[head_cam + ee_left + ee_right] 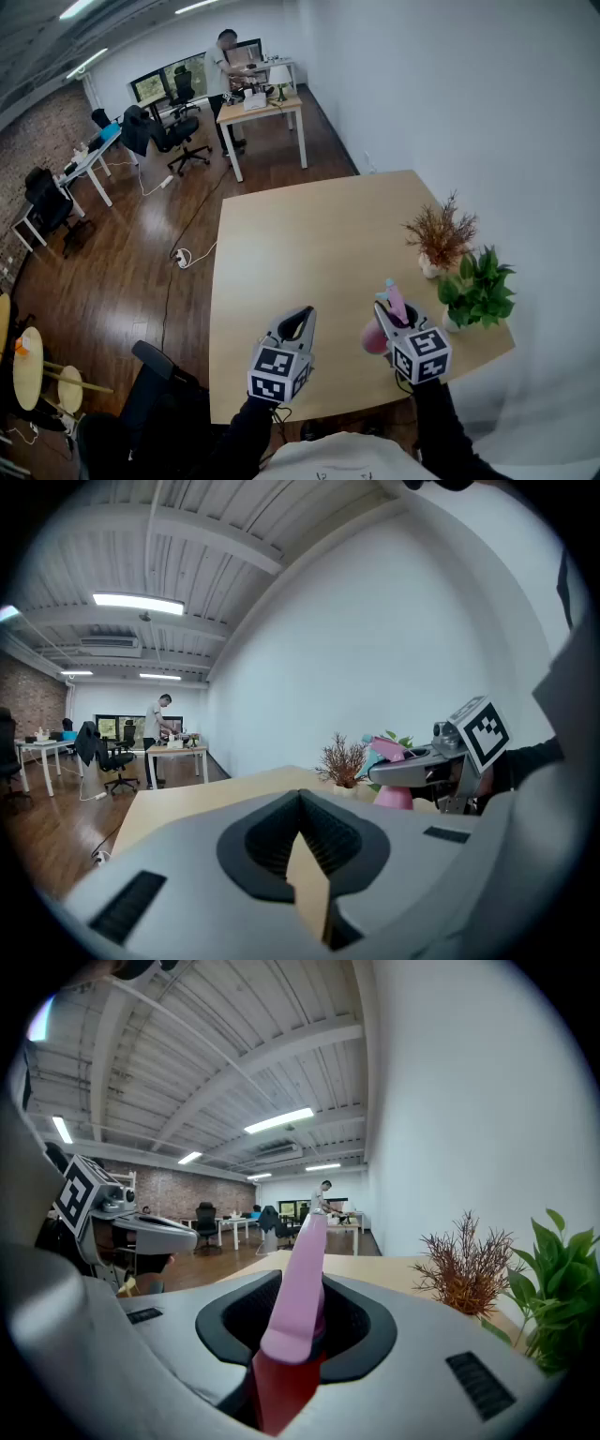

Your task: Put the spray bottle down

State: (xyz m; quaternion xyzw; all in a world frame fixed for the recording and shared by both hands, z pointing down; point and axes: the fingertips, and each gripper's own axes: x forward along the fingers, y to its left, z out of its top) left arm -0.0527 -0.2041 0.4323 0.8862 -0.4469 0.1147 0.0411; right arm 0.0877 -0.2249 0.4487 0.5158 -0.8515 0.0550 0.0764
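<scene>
A pink spray bottle (377, 336) with a teal nozzle is clamped in my right gripper (386, 317), which is shut on it over the wooden table (300, 234) near its front right edge. Whether the bottle's base touches the table I cannot tell. In the right gripper view the pink trigger head (298, 1288) stands up between the jaws of the right gripper (302, 1312). My left gripper (304, 317) hovers beside it to the left, shut and holding nothing. From the left gripper view, the left gripper (302, 808) is shut, with the bottle (392, 797) and the right gripper (412, 763) off to the right.
A dried reddish plant (439, 236) and a green potted plant (478, 292) stand at the table's right edge, close to the bottle. A black chair (155, 380) sits at the front left corner. Farther off are desks, office chairs and a person (225, 66).
</scene>
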